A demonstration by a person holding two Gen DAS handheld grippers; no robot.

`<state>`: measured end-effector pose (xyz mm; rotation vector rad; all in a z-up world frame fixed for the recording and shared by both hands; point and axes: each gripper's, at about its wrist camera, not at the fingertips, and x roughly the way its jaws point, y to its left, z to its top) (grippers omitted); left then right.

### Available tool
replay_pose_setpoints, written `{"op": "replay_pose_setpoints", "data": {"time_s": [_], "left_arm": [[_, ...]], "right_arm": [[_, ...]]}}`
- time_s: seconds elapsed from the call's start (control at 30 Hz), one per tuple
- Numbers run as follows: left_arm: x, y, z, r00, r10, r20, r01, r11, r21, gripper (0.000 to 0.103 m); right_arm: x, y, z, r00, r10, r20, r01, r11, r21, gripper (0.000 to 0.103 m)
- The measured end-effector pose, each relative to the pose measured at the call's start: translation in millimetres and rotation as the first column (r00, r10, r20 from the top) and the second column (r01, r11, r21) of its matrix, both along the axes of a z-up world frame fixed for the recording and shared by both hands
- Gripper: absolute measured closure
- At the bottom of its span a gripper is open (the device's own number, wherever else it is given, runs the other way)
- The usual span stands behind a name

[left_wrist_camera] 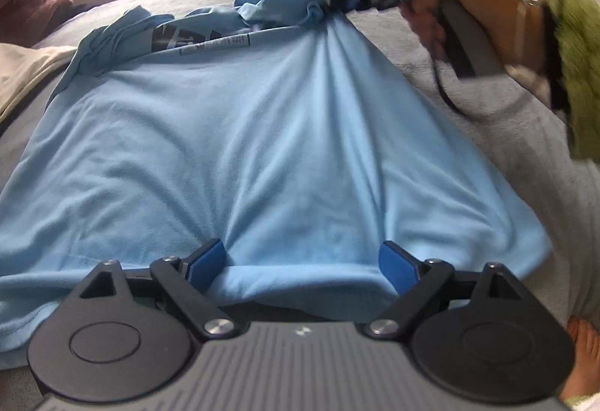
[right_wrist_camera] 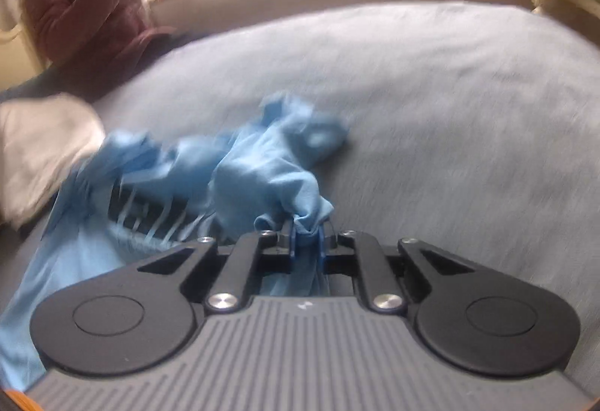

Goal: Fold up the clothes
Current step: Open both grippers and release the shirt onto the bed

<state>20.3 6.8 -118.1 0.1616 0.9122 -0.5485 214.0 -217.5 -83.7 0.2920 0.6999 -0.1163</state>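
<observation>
While right gripper (right_wrist_camera: pixel 305 236) pinches shirt (left_wrist_camera: pixel 262 133), hem underlies left gripper (left_wrist_camera: pixel 303 257).

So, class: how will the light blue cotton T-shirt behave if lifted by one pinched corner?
Probably floppy: the light blue cotton T-shirt gathers into radiating folds where the right hand-held gripper pinches it. Likely light: a small pinch drags it. It may cling to the grey blanket.

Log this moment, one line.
shirt: spread on bed | right gripper: clamped on bunched shirt fabric | left gripper: open over hem
</observation>
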Motion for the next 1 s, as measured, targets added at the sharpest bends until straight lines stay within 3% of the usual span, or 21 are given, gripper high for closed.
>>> {"op": "replay_pose_setpoints", "data": {"time_s": [0.23, 0.4, 0.53, 0.6, 0.67, 0.7, 0.8, 1.0], "left_arm": [[17.7, 11.5, 6.3, 0.996, 0.016, -0.088, -0.026, 0.993, -0.116, 0.014], [22.8, 12.5, 7.3, 0.992, 0.037, -0.125, -0.057, 0.985, -0.162, 0.014], [31.2, 17.8, 6.3, 0.988, 0.058, -0.144, -0.086, 0.977, -0.196, 0.014], [30.7, 22.7, 8.0, 0.986, 0.066, -0.151, -0.098, 0.971, -0.218, 0.014], [31.5, 30.0, 10.5, 0.983, 0.08, -0.163, -0.119, 0.963, -0.243, 0.014], [32.8, 34.8, 11.9, 0.981, 0.09, -0.171, -0.132, 0.957, -0.257, 0.014], [33.4, 45.7, 16.1, 0.977, 0.114, -0.179, -0.163, 0.943, -0.291, 0.014], [23.0, 75.2, 36.0, 0.977, 0.168, -0.13, -0.201, 0.929, -0.31, 0.014]], "right_arm": [[39.1, -8.4, 5.6, 1.0, -0.014, -0.008, 0.014, 0.997, -0.071, 0.095], [57.5, -10.8, -20.2, 0.997, -0.046, -0.06, 0.039, 0.993, -0.115, 0.094], [60.8, -12.0, -36.3, 0.995, -0.056, -0.088, 0.045, 0.992, -0.119, 0.087], [51.3, -25.7, -29.5, 0.991, -0.091, -0.097, 0.088, 0.995, -0.041, 0.071], [40.6, -40.0, -22.6, 0.986, -0.127, -0.108, 0.132, 0.99, 0.039, 0.043], [27.9, -49.8, -18.3, 0.982, -0.157, -0.104, 0.166, 0.982, 0.084, 0.038], [-16.1, -76.1, -8.6, 0.969, -0.224, -0.106, 0.242, 0.946, 0.214, 0.034], [-112.9, -97.5, -5.7, 0.959, -0.25, -0.131, 0.283, 0.848, 0.449, 0.033]]}}
